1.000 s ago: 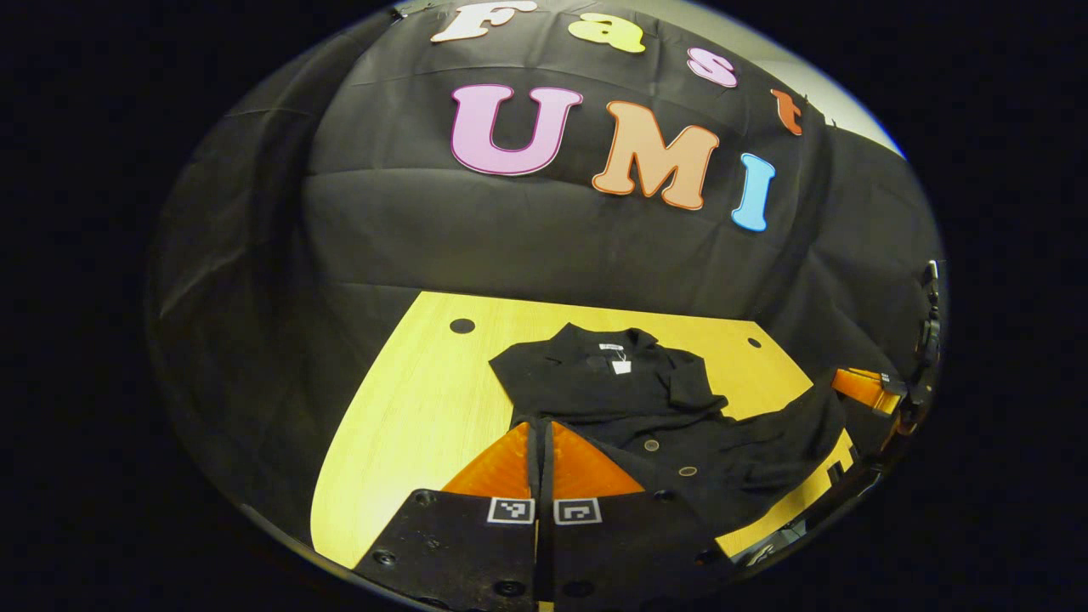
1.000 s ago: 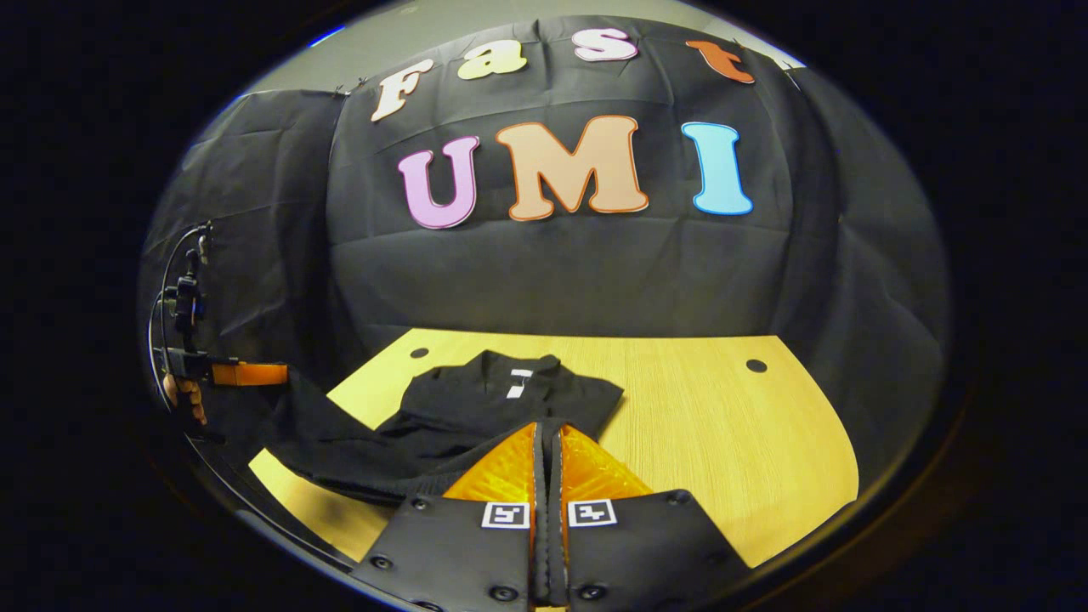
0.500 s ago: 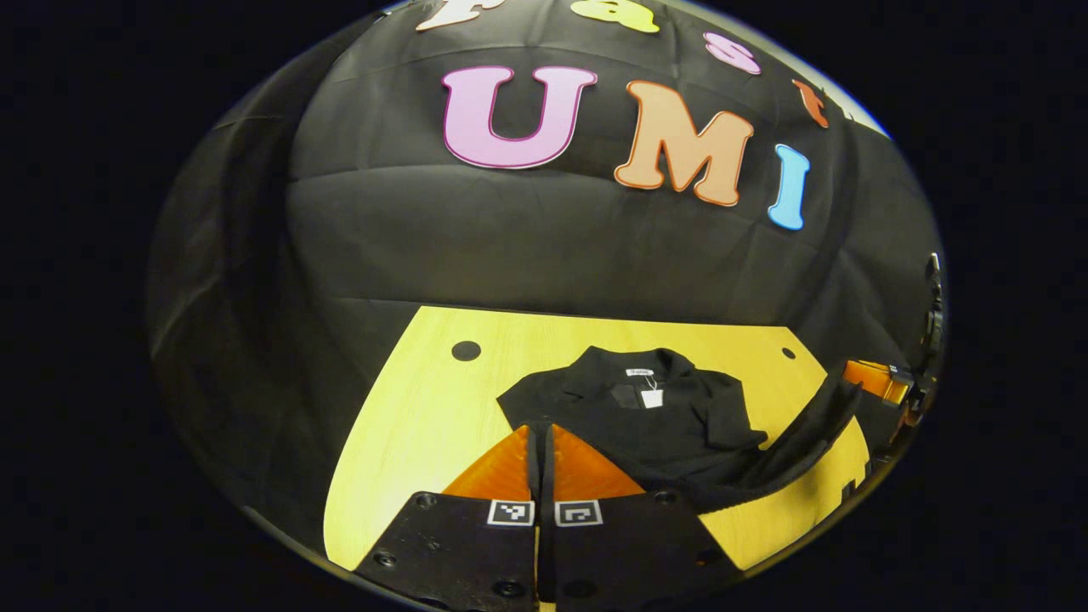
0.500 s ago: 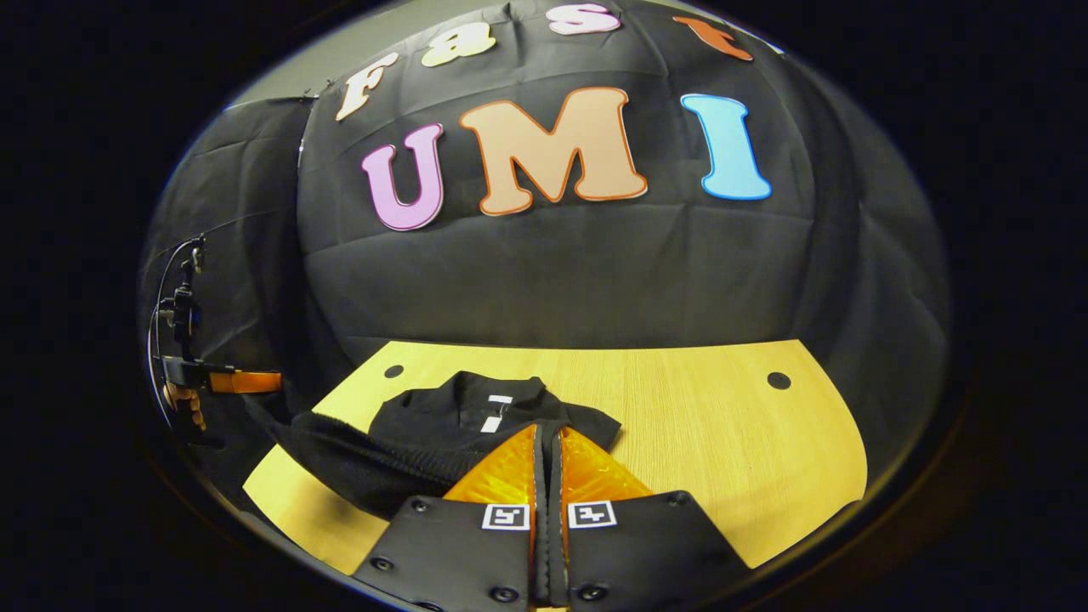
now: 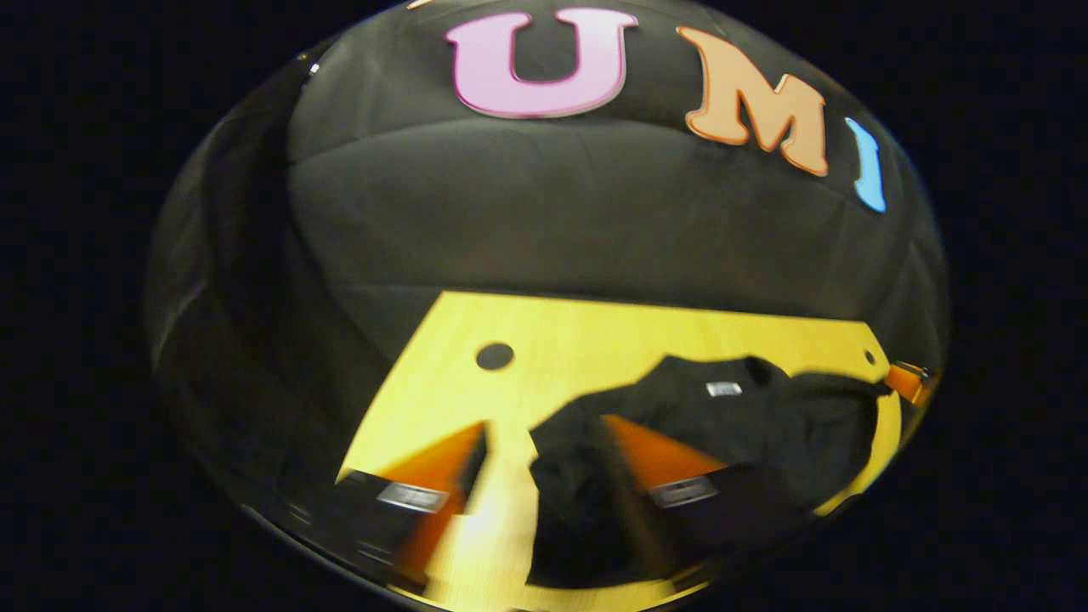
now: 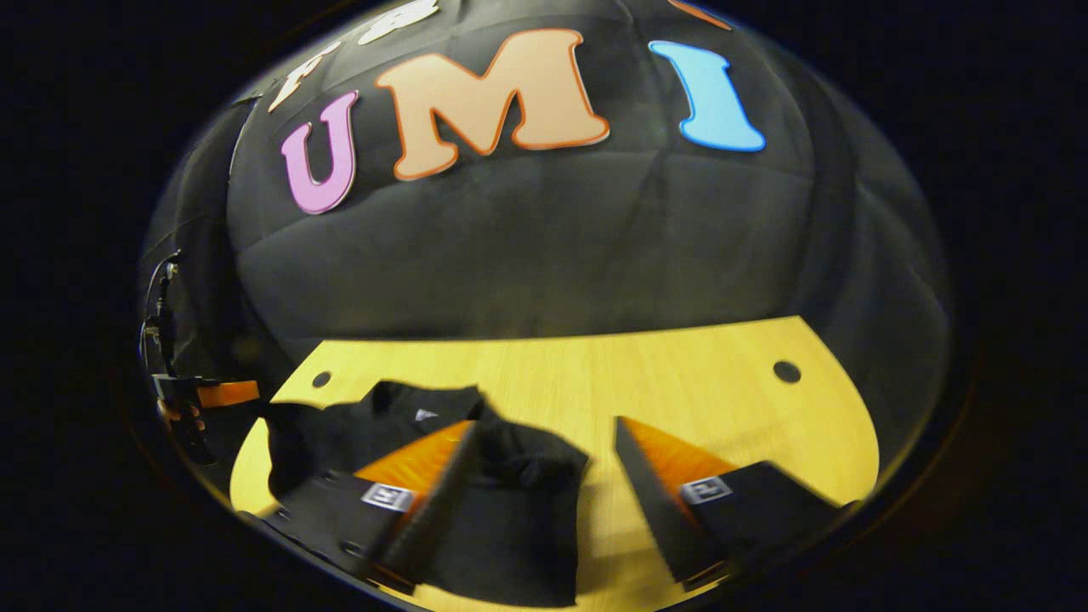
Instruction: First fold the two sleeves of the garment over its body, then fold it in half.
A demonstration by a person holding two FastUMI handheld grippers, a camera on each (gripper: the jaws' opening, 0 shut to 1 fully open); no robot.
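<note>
On the yellow wooden table point(image 6: 705, 374), the black garment point(image 6: 510, 501) is being seen lying folded in a dark heap toward the near edge, its white neck label point(image 5: 723, 389) facing up. Across the left gripper view, the left gripper point(image 5: 544, 446) is being shown with its orange fingers spread wide, one to either side of the garment's near corner, nothing being pinched. Across the right gripper view, the right gripper point(image 6: 544, 442) is likewise being held with fingers parted, cloth lying between them. Both views are being blurred by motion.
</note>
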